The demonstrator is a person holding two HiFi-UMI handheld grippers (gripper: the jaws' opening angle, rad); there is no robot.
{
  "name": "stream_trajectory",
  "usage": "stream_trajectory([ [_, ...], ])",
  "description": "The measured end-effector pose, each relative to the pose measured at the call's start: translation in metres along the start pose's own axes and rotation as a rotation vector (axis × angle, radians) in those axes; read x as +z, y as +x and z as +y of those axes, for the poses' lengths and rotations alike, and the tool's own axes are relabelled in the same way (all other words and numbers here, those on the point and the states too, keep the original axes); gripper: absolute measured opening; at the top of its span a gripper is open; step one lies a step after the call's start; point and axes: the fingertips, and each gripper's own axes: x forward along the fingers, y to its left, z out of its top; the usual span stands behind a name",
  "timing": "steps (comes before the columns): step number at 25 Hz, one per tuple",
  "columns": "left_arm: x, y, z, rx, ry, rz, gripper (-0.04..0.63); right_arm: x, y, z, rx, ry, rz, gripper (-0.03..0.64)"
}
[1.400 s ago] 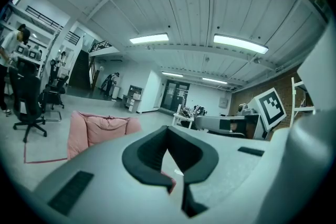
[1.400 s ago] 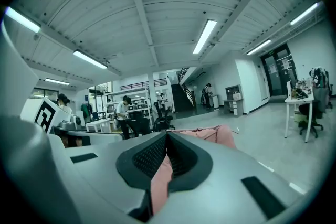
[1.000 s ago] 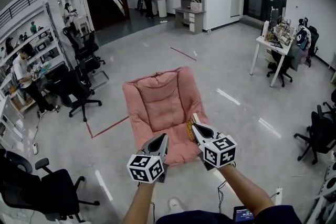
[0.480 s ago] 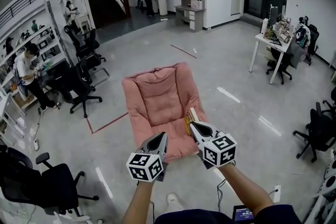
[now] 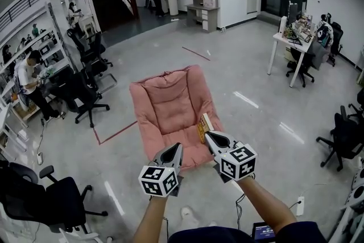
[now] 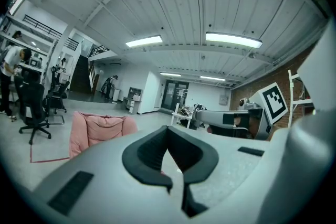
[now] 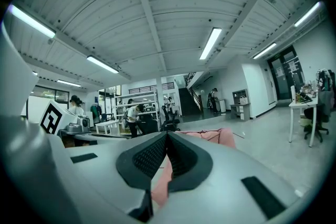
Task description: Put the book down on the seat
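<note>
A pink padded seat [image 5: 168,105] lies on the grey floor in front of me. A thin yellow-and-white book [image 5: 202,126] rests at the seat's right edge. My right gripper [image 5: 208,135] is shut, its tips right next to the book's near end. The right gripper view shows nothing between the jaws of that gripper [image 7: 167,135], only the pink seat [image 7: 210,136] beyond. My left gripper [image 5: 175,147] hovers over the seat's front edge, shut and empty. In its own view the left gripper [image 6: 168,129] points past the seat [image 6: 97,131].
Black office chairs [image 5: 85,99] stand to the left, and another chair [image 5: 40,202] is at the near left. A white desk [image 5: 293,42] and more chairs [image 5: 341,139] are on the right. A red tape line [image 5: 116,135] runs along the floor left of the seat.
The seat and book sit slightly higher and further left in the head view. Both grippers keep their places and stay shut.
</note>
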Motion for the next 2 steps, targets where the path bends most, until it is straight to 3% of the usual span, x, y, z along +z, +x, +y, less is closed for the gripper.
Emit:
stream_trajectory([
  [2,-0.0008,-0.0025,-0.0032,0.001,0.000,0.002,0.000,-0.0020,-0.0047,0.0017,0.000,0.000,0.005,0.019],
])
